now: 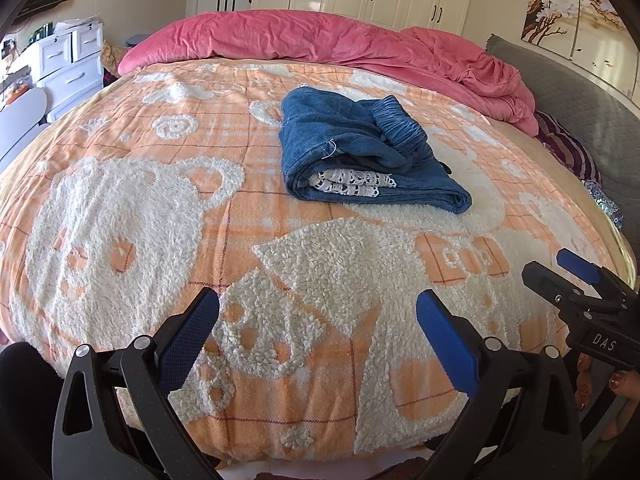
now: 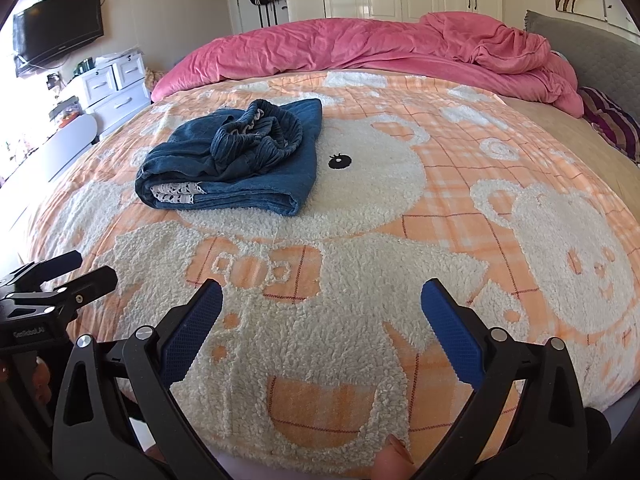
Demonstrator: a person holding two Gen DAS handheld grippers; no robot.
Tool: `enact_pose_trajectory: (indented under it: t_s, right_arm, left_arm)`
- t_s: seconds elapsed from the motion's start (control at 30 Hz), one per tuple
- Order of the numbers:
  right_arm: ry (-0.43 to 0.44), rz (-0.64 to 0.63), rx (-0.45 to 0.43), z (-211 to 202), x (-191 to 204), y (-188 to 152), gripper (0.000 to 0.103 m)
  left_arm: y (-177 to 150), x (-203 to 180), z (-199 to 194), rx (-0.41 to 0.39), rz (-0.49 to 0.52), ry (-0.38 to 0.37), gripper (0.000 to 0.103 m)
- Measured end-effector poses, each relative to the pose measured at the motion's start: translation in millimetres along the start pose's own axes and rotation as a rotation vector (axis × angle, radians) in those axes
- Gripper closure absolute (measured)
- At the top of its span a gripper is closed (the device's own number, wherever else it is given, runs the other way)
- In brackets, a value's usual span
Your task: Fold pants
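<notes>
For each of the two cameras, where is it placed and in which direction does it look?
Left wrist: on the left gripper, looking across the bed toward the wardrobe; folded pants lie right of centre; the right gripper shows at right.
Right wrist: on the right gripper, same direction; pants lie left; the left gripper shows at left.
Both share pants, blanket, pink duvet.

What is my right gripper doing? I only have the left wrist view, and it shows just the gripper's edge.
Observer: The right gripper is open, with only the blanket between its fingers.
Operator: Anything lying beyond the pants on that side?
Observer: Only a black embroidered eye, just right of the pants; it is part of the blanket's pattern.
Operator: Is the elastic waistband tucked in?
Observer: No. Seen from the right wrist, the waistband sits bunched and gaping on top of the fold.
</notes>
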State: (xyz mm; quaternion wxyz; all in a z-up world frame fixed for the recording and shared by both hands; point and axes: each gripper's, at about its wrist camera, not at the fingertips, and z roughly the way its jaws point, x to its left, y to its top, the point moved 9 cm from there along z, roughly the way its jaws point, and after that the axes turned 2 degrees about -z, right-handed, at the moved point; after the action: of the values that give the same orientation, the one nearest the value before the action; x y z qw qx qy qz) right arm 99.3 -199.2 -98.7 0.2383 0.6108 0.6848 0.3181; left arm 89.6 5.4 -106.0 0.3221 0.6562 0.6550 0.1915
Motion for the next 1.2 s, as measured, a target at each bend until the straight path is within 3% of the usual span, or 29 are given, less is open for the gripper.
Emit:
enact_pose_trajectory:
  t_s: [1.2]
  right_arm:
    - [-0.017,0.006,0.016,0.1,-2.9,-3.8,0.009]
  left_arm:
    - [1.1,0.9,-1.8,0.008,0.013,0.035,0.004]
